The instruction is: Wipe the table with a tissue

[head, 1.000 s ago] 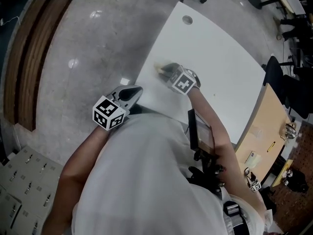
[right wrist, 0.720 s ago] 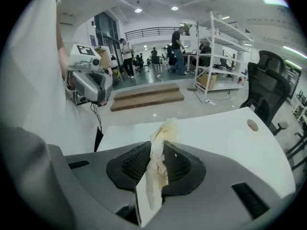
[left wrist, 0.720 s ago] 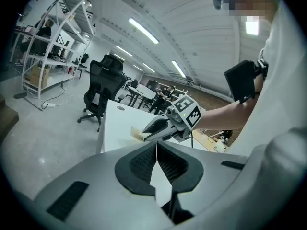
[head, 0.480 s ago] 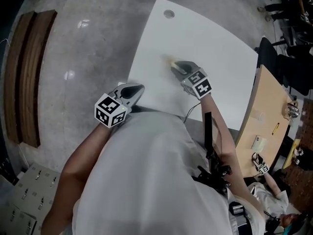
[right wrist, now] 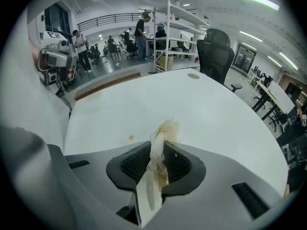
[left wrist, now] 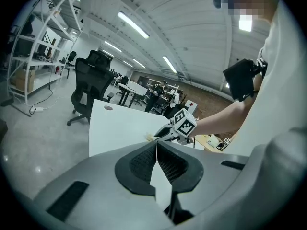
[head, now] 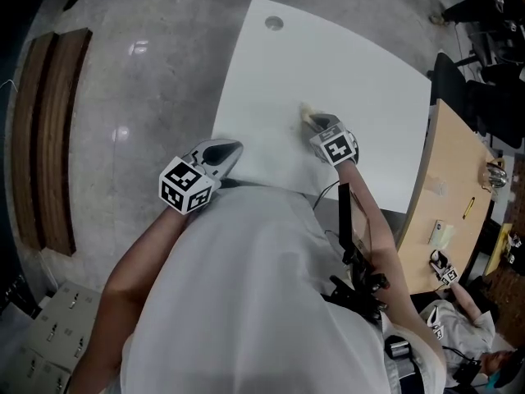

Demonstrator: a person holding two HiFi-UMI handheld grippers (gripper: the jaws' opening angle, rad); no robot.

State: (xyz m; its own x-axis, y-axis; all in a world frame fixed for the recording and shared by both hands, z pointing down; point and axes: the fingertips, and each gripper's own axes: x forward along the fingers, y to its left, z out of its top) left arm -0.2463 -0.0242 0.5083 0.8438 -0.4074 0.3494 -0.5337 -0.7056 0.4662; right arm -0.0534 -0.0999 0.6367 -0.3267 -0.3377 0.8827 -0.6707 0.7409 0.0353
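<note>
White table (head: pixel 361 64): one, with a curved right edge and one round cable hole (head: pixel 273 23) near its far left corner.
Tissue (right wrist: pixel 165 128): one, crumpled, cream with yellow-brown staining, over the near middle of the table; whether its loose end touches the top cannot be told.
Right gripper (head: pixel 316 122): one, jaws clenched on the tissue, whose loose end sticks out past the tips.
Left gripper (head: pixel 230 148): one, jaws pressed together with nothing between them, held just off the table's near left edge, well apart from the tissue.
Marker cubes (head: pixel 182 189): two, one on each gripper.
Speck (right wrist: pixel 131 138): one, small and yellowish, on the tabletop just left of the right gripper's jaws.
Office chair (right wrist: pixel 215 49): one, black, at the far side of the table.
Shelf rack (right wrist: pixel 178 18): one, white metal, with one brown box (right wrist: pixel 166 61) on a low shelf.
Wooden desk (head: pixel 451 187): one, pale, just right of the white table, a few small items on it.
Floor (head: pixel 156 72): grey and glossy.
</note>
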